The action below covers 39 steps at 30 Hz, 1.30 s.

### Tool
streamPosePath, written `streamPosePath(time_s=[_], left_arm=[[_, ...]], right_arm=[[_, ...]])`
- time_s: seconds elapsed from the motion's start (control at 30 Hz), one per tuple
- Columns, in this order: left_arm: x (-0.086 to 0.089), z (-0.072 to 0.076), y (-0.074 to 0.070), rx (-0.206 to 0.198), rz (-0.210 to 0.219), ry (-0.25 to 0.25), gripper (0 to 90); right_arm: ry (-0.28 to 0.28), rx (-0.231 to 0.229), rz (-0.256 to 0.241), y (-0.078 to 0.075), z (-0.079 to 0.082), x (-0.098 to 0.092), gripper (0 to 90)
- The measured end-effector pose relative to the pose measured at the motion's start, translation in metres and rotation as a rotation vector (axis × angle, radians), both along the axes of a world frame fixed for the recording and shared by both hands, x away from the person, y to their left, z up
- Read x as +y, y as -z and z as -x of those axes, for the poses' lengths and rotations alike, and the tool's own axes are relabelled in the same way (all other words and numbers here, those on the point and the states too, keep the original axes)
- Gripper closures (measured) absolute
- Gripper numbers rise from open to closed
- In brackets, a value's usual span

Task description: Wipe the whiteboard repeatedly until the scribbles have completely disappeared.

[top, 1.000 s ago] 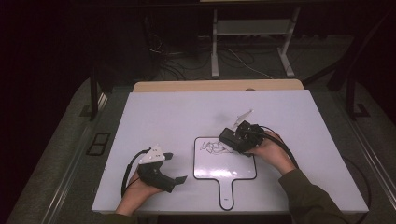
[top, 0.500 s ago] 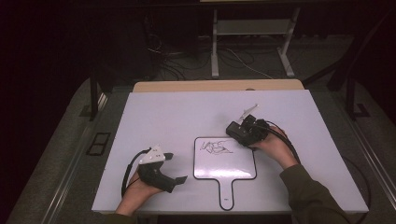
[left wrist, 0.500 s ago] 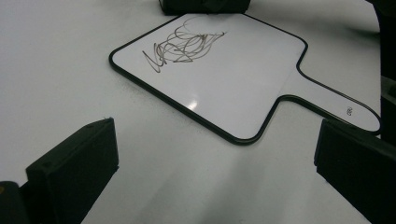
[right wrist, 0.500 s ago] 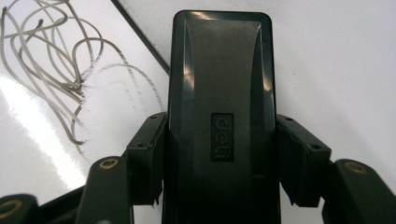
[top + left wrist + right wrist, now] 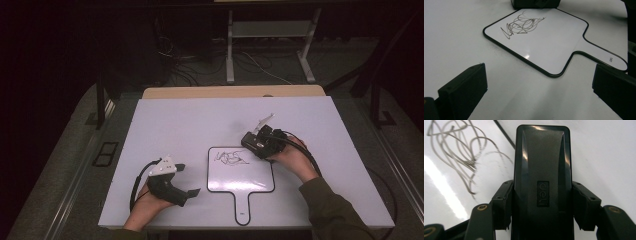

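Observation:
A small white paddle-shaped whiteboard lies on the white table with its handle toward the person. A black scribble marks its upper left part. My right gripper is shut on a black eraser, which sits at the board's upper right edge, just right of the scribble. Resting on the table left of the board, my left gripper is open with nothing between its jaws.
A wooden strip runs along the table's far edge. Beyond it stand a metal frame and cables on the dark floor. A cable loops from the right gripper over the hand.
My right gripper has carried the eraser a little right and away, off the scribble toward the board's upper right edge. The left gripper has stayed put.

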<state>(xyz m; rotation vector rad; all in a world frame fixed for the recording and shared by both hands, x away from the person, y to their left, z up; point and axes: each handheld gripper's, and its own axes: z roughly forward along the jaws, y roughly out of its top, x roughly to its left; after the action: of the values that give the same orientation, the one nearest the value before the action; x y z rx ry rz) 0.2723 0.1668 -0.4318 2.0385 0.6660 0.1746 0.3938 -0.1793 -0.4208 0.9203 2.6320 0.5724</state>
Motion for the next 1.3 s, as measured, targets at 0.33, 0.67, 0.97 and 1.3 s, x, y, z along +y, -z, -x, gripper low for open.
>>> streamPosePath(time_s=[0.33, 0.67, 0.97, 1.3], left_arm=[[-0.002, 0.000, 0.000, 0.000, 0.000, 0.004, 0.0], [-0.002, 0.000, 0.000, 0.000, -0.002, 0.006, 0.0], [-0.003, -0.001, 0.001, 0.003, -0.005, 0.011, 0.0], [-0.003, -0.001, 0.000, 0.002, -0.003, 0.013, 0.0]], right_arm=[[-0.056, 0.011, -0.004, 0.000, 0.011, 0.013, 38.9], [-0.055, 0.002, 0.010, 0.000, 0.009, 0.019, 38.9], [-0.051, 0.009, 0.003, 0.000, 0.004, 0.016, 38.9], [-0.111, 0.013, 0.006, -0.001, 0.003, 0.052, 38.9]])
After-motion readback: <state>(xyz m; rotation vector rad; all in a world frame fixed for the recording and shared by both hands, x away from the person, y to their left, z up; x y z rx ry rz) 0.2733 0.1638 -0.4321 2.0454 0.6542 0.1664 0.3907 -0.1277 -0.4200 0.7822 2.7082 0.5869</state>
